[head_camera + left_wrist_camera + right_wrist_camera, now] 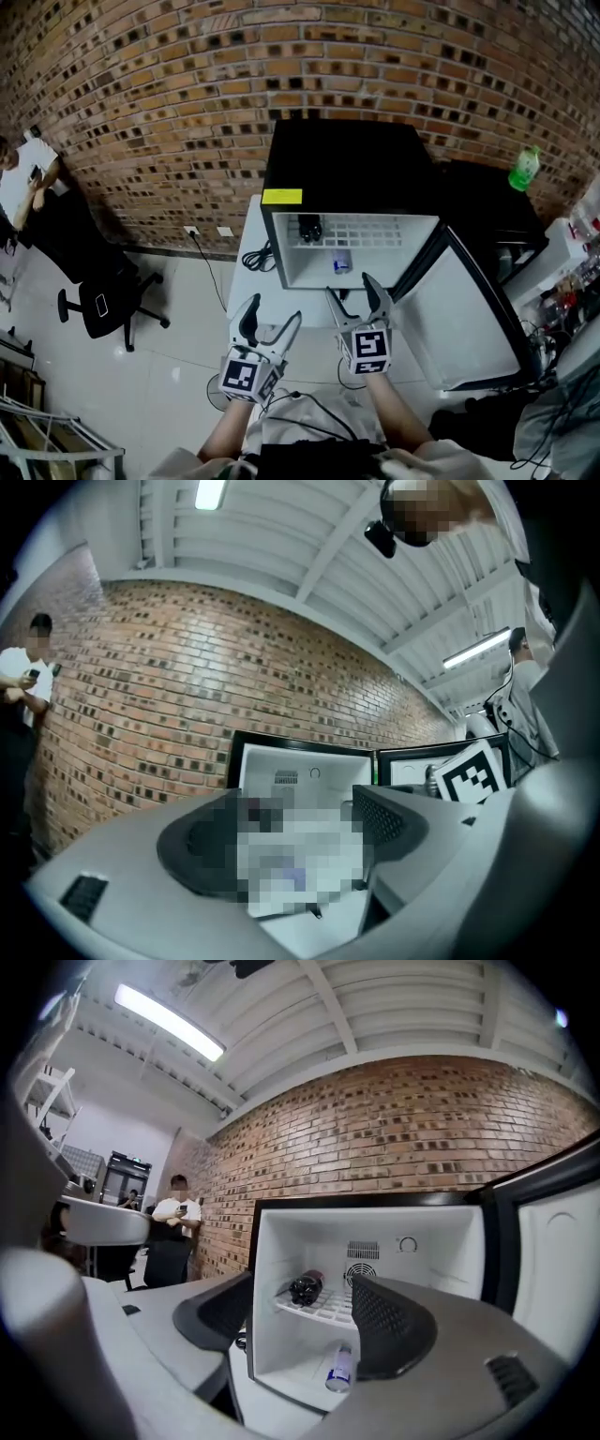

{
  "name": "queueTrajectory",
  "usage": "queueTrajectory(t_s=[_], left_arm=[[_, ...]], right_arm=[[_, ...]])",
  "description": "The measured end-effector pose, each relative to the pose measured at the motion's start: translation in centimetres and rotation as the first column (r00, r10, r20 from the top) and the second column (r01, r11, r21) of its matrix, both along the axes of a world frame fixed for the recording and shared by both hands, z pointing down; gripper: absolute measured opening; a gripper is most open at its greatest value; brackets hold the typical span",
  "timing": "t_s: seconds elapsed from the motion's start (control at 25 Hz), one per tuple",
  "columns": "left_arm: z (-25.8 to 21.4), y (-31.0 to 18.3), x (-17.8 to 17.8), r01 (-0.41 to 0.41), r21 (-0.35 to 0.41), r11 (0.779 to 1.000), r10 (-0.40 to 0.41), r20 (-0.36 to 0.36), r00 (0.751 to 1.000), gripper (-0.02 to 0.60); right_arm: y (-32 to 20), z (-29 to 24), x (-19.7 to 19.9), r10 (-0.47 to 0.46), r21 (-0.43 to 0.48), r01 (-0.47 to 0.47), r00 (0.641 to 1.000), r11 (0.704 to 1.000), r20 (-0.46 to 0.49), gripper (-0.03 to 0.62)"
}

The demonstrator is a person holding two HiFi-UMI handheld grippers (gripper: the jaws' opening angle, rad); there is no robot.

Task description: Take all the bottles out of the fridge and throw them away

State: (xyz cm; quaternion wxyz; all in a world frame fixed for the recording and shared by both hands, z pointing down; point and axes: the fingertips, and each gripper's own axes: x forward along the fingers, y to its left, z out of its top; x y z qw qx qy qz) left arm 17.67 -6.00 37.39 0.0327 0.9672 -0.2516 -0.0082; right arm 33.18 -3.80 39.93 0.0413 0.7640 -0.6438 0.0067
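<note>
Two bottles lie in the open fridge: a dark bottle near the wire shelf's left edge, a small bottle below. Left tongs and right tongs gape, empty.

The black fridge stands open. A dark bottle lies on its side on the white wire shelf. A small blue-labelled bottle rests on the fridge floor below.

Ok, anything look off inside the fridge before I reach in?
No spill or damage shows. Both bottles in the fridge lie on their sides: the dark bottle on the wire shelf, the small pale bottle on its floor near the front.
</note>
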Motion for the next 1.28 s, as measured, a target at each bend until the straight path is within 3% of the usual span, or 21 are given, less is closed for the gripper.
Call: queueTrajectory(t_s=[0.16,0.52,0.8,1.0,1.08,1.28], left_arm=[[-1.6,-0.6,-1.4,0.058,0.004,0.998,-0.058,-0.041,0.997,0.371],[-1.3,-1.8,-7.2,0.224,-0.004,0.975,-0.224,-0.039,0.974,0.371],[-1.2,-2.5,-10.9,0.329,0.000,0.944,-0.328,-0.039,0.944,0.371],[-0.3,-2.4,-12.3,0.350,0.018,0.937,-0.349,-0.026,0.937,0.371],[-0.7,-2.1,-12.2,0.358,0.000,0.934,-0.357,-0.043,0.933,0.371],[-1.3,-1.7,-11.4,0.346,-0.026,0.938,-0.347,-0.058,0.936,0.371]], right_arm=[[-6.6,1.4,0.8,-0.026,-0.038,0.027,0.999,0.999,0.024,0.351],[-19.1,6.3,4.4,-0.008,-0.185,0.025,0.996,0.982,0.091,0.351],[-22.2,7.8,4.6,0.040,-0.256,-0.016,0.995,0.967,0.090,0.339],[-22.4,9.4,4.8,0.095,-0.358,-0.088,0.995,0.929,0.003,0.327],[-22.5,9.5,4.8,0.092,-0.345,-0.086,0.996,0.935,0.000,0.327],[-20.8,7.3,5.2,0.047,-0.213,-0.040,0.999,0.976,0.027,0.324]])
